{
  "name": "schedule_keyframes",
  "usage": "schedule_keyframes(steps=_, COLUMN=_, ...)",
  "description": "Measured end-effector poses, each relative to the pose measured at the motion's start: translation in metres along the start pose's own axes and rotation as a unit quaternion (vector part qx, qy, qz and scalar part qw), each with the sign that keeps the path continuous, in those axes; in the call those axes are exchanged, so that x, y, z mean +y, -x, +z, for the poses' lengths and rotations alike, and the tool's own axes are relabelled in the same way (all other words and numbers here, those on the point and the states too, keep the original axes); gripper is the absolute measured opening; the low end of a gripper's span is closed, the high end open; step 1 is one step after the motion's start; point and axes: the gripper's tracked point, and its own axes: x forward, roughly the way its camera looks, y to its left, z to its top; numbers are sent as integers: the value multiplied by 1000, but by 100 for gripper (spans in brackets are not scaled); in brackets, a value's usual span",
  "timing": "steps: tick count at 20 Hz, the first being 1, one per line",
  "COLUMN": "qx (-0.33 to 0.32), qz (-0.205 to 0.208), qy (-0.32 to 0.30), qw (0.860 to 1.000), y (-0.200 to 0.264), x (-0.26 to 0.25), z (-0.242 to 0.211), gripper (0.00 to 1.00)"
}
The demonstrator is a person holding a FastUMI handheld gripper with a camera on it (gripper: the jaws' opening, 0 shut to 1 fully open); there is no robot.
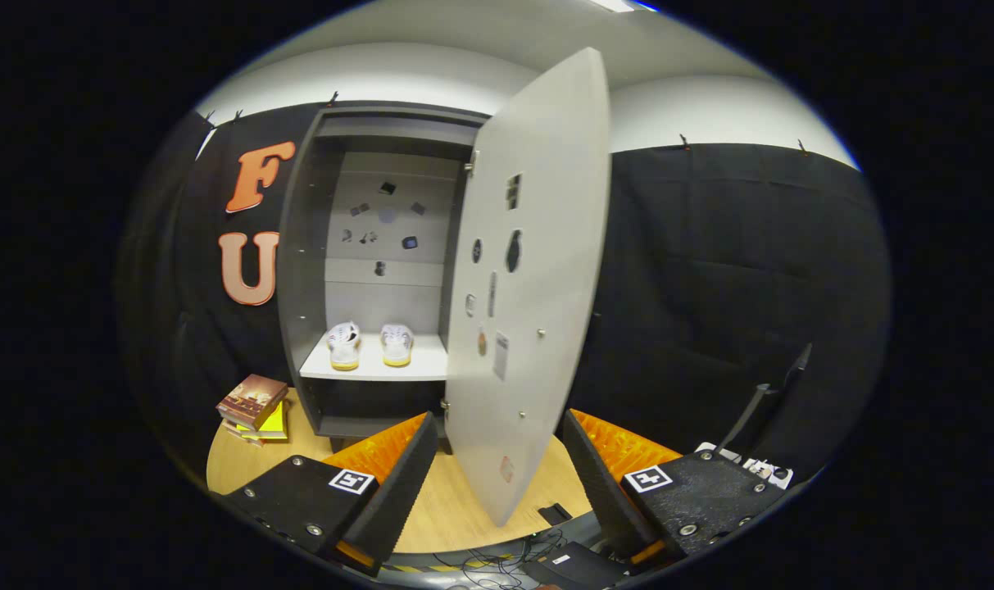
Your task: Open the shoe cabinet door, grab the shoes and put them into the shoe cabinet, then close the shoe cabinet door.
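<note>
- Gripper (pixel 497 483) spread wide, nothing pinched; the bottom edge of the open cabinet door (pixel 529 295) hangs between its fingers.
- Beyond the left finger, a stack of books (pixel 253 406) on the wooden table (pixel 456 500).
- Further back, the shoe cabinet (pixel 300 270) stands open, both white shoes (pixel 369 344) side by side on its shelf (pixel 374 369).

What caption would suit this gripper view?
Open tongs face the grey cabinet's open door; white yellow-soled shoes sit on its shelf.
</note>
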Motion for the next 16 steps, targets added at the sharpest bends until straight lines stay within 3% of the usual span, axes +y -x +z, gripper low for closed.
schedule_keyframes(steps=3, qx=-5, qz=-55, qy=-14, qw=998, y=-22, x=-62, z=-8, gripper=95)
schedule_keyframes(steps=5, qx=-5, qz=-64, qy=-19, qw=998, y=-47, x=-83, z=-15, gripper=95)
schedule_keyframes(steps=8, qx=9, qz=-38, qy=-41, qw=998, y=-90, x=-78, z=-34, gripper=95)
schedule_keyframes(steps=10, qx=12, qz=15, qy=-61, qw=998, y=-95, x=-54, z=-42, gripper=95)
schedule_keyframes(steps=16, qx=-6, qz=48, qy=-48, qw=998, y=-93, x=-37, z=-41, gripper=87)
